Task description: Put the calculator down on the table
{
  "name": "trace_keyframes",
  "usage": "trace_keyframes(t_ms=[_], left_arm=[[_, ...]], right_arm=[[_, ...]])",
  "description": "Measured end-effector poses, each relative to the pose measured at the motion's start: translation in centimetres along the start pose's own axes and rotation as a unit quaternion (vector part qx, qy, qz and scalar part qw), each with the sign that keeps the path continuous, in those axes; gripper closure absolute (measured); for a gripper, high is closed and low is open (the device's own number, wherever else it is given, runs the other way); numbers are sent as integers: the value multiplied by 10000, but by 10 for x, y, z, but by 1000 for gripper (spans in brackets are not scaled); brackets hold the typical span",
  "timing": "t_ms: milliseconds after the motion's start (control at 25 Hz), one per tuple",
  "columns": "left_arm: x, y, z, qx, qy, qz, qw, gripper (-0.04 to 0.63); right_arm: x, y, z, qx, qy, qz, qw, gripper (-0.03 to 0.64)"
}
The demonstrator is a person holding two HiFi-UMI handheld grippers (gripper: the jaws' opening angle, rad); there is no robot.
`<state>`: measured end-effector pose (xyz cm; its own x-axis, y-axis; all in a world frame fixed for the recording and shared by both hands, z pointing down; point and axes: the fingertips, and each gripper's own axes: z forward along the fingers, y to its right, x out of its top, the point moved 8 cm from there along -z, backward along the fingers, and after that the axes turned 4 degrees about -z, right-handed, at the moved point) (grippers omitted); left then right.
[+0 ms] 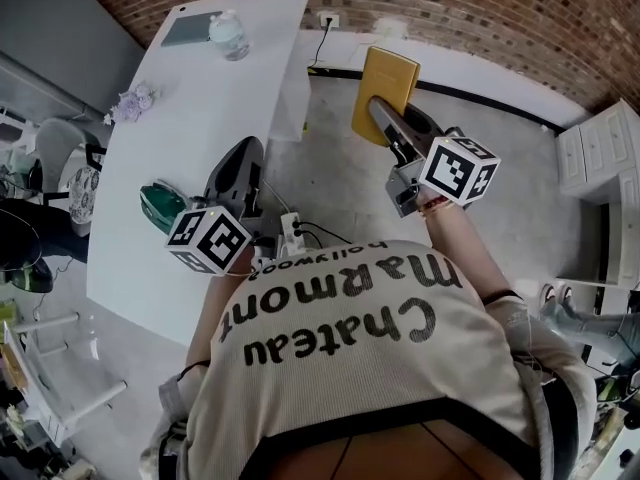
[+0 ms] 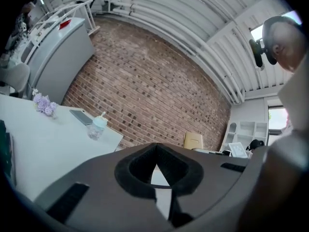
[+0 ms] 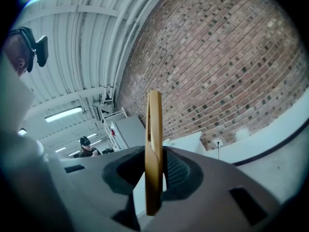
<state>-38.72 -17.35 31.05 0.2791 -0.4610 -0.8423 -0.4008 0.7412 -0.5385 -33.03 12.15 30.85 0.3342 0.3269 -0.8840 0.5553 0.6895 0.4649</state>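
Brick wall ahead, grey floor below, and a long white tabletop (image 1: 200,118) on your left carrying a bottle (image 1: 228,36) at its far end. The calculator (image 1: 388,78) is not on it yet: it hangs in the air over the floor, off the tabletop's right edge, clamped in the right gripper (image 1: 385,123).

Handling, as a judgement: treat the calculator as a light, stiff slab with a smooth casing that may slip under a loose grip. Keys and display are the likely weak spots, so set it down flat and do not drop it. The present hold, pads on the two broad faces at the near short end, is suitable.

Orientation: the long axis runs along the jaws, away from you toward the wall. In the right gripper view you see only the thin edge (image 3: 153,149), standing upright between the pads.

The left gripper (image 1: 243,158) is closed and empty, over the tabletop's near edge
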Motion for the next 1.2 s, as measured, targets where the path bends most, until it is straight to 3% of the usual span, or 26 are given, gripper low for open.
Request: trace_keyframes(t_ms=[240,520,1200], left_arm=[[-7,-33,20,321,-186,-245,9990,592],[1,-63,73,590,-201,-322,9975,592],[61,-83,263,1169,574,-281,9911,592]], right_arm=[[-17,18,34,-38,-411,81,9991,525],[-6,61,86,41,-627,138,9979,525],[117,196,251,990,-1015,-249,9896,525]])
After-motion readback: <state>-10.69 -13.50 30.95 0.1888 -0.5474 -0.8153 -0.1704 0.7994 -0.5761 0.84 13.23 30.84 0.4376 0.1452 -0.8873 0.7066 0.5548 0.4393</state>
